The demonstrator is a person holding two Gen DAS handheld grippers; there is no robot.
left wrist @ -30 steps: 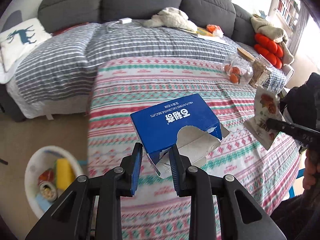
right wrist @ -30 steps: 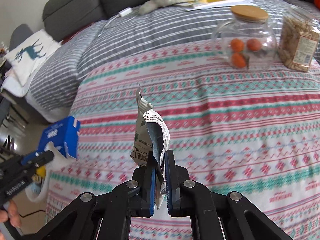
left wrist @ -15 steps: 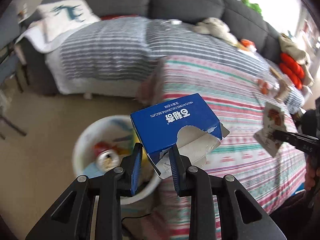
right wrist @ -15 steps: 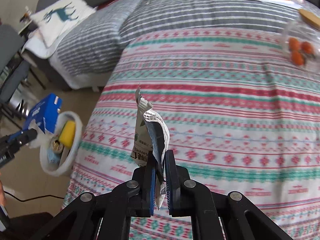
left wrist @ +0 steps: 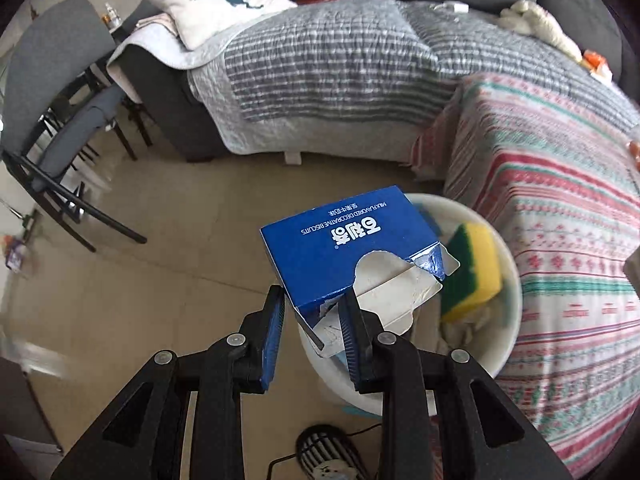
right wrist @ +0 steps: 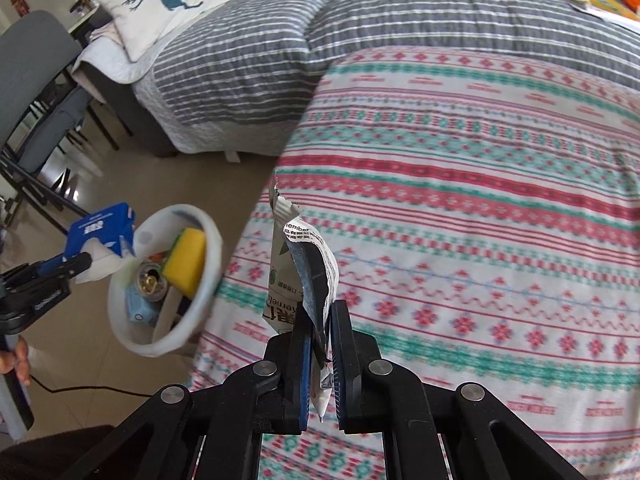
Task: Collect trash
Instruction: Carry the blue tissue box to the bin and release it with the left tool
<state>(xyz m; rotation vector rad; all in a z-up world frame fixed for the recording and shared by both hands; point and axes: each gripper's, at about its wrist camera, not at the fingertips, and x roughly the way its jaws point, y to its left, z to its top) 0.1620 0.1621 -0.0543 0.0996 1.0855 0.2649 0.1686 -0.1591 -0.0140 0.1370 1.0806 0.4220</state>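
My left gripper point(left wrist: 312, 312) is shut on a torn blue biscuit box point(left wrist: 348, 248) and holds it over the near left rim of a white trash bin point(left wrist: 508, 320) on the floor. The bin holds a yellow-green sponge point(left wrist: 474, 268) and other trash. In the right wrist view the box point(right wrist: 100, 230), the left gripper point(right wrist: 76, 262) and the bin point(right wrist: 216, 248) with a can point(right wrist: 150, 282) show at the left. My right gripper point(right wrist: 318, 320) is shut on a torn white snack wrapper point(right wrist: 302, 268), held upright above the patterned tablecloth point(right wrist: 480, 200).
A grey sofa with a striped quilt point(left wrist: 340, 60) and a deer pillow point(left wrist: 220, 0) stands behind. A grey chair point(left wrist: 48, 92) stands at the left. A small fan point(left wrist: 332, 456) and a cable lie on the floor below the bin.
Both grippers swung left, away from the table top. The box moved from above the tablecloth to above the bin. The wrapper moved toward the table's left edge, still gripped.
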